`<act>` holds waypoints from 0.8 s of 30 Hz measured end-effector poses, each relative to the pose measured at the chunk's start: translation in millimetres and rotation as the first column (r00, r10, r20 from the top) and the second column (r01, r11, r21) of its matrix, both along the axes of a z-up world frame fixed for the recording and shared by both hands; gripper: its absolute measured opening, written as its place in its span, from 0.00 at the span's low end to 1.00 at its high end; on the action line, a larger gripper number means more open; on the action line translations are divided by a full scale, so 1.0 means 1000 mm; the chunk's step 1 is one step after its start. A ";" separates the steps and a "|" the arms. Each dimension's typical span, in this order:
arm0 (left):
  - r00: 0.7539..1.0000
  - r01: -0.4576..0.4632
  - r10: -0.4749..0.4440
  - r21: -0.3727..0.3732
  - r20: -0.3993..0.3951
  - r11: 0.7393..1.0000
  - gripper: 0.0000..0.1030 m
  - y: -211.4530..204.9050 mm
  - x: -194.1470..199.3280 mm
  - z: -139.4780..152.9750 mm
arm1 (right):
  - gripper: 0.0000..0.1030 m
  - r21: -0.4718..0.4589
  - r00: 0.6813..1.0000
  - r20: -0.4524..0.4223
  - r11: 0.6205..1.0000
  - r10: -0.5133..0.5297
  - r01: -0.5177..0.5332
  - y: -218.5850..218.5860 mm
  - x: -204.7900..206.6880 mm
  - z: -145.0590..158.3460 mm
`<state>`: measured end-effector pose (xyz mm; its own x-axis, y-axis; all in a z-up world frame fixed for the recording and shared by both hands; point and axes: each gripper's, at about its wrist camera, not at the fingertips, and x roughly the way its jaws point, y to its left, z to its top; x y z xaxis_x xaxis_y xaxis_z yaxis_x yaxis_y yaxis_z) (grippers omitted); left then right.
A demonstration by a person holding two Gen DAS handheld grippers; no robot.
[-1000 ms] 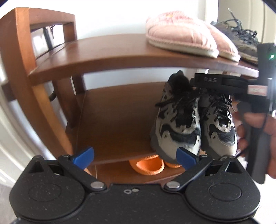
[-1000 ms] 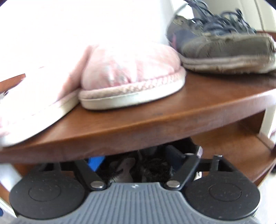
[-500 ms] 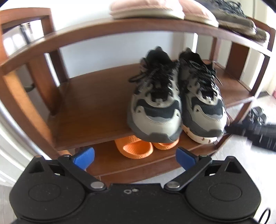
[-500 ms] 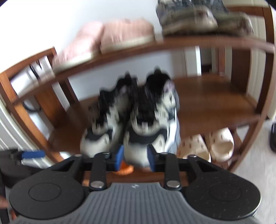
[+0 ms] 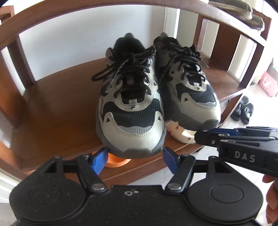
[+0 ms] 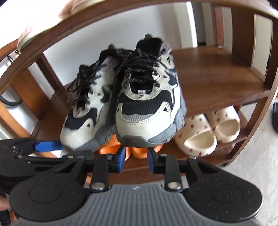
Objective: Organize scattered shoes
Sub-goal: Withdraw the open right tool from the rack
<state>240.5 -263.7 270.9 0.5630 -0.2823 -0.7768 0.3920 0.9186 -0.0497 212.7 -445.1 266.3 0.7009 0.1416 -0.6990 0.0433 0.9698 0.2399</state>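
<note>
A pair of grey-and-black sneakers stands side by side on the middle shelf (image 5: pixel 57 107) of a wooden rack, toes hanging over the front edge. The left sneaker (image 5: pixel 130 111) (image 6: pixel 83 111) is right before my left gripper (image 5: pixel 134 159), whose blue pads are open on either side of its toe, just below it. The right sneaker (image 5: pixel 189 93) (image 6: pixel 147 107) is before my right gripper (image 6: pixel 135 160), partly open and empty, just under its toe. The right gripper also shows in the left wrist view (image 5: pixel 243 142).
Orange slippers (image 6: pixel 137 151) and cream patterned slides (image 6: pixel 208 132) lie on the bottom shelf. Pink slippers (image 6: pixel 29 31) and worn sneakers (image 5: pixel 243 10) sit on the top shelf. Black sandals (image 5: pixel 243 111) lie on the floor at the right. The rack's posts stand on both sides.
Both grippers have dropped from the top shelf and moved in close to the sneaker toes. The right gripper has opened a little wider; the left has narrowed.
</note>
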 end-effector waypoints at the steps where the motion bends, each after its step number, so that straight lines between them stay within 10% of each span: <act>1: 1.000 -0.002 0.002 -0.013 -0.004 1.000 0.63 -0.003 0.002 0.001 | 0.30 -0.003 1.000 -0.002 1.000 -0.001 0.001 -0.002 0.002 0.000; 13: 0.999 -0.041 0.041 0.039 0.010 0.998 0.72 -0.037 0.013 0.003 | 0.34 -0.038 0.997 -0.018 0.996 -0.077 0.076 -0.035 0.035 0.004; 20: 0.992 -0.094 0.104 0.129 -0.073 0.987 0.92 -0.019 -0.026 0.038 | 0.68 0.002 0.986 -0.161 0.999 -0.045 0.046 -0.023 -0.020 0.024; 24: 0.991 -0.099 0.112 0.169 -0.073 0.981 0.97 -0.020 -0.044 0.083 | 0.70 0.068 0.969 -0.247 0.997 -0.002 0.019 -0.016 -0.053 0.053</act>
